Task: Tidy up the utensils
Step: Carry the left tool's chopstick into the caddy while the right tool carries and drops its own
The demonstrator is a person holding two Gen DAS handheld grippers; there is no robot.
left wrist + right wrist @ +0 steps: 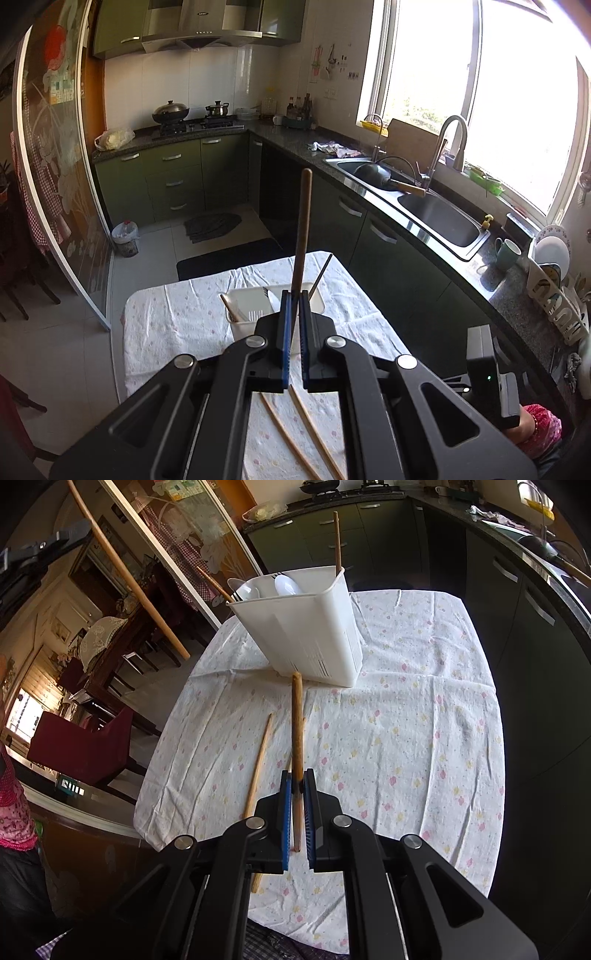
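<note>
My left gripper (294, 295) is shut on a brown wooden chopstick (303, 221) that points up and away, raised above the table. Just past its fingertips stands the white utensil holder (243, 314). Two light chopsticks (306, 424) show on the cloth below it. In the right wrist view my right gripper (296, 775) is shut on another brown chopstick (296, 731), aimed at the white holder (314, 635), which has spoons (286, 585) and sticks in it. One loose chopstick (260, 764) lies on the cloth to its left. The left gripper (55, 541) with its chopstick (125, 576) shows at the upper left.
The table has a floral white cloth (406, 738). A kitchen counter with a sink (439, 221), a green mug (508, 253) and a dish rack (554, 291) runs along the right. Dining chairs (85, 746) stand to the left. A pink sleeve (539, 428) is at the lower right.
</note>
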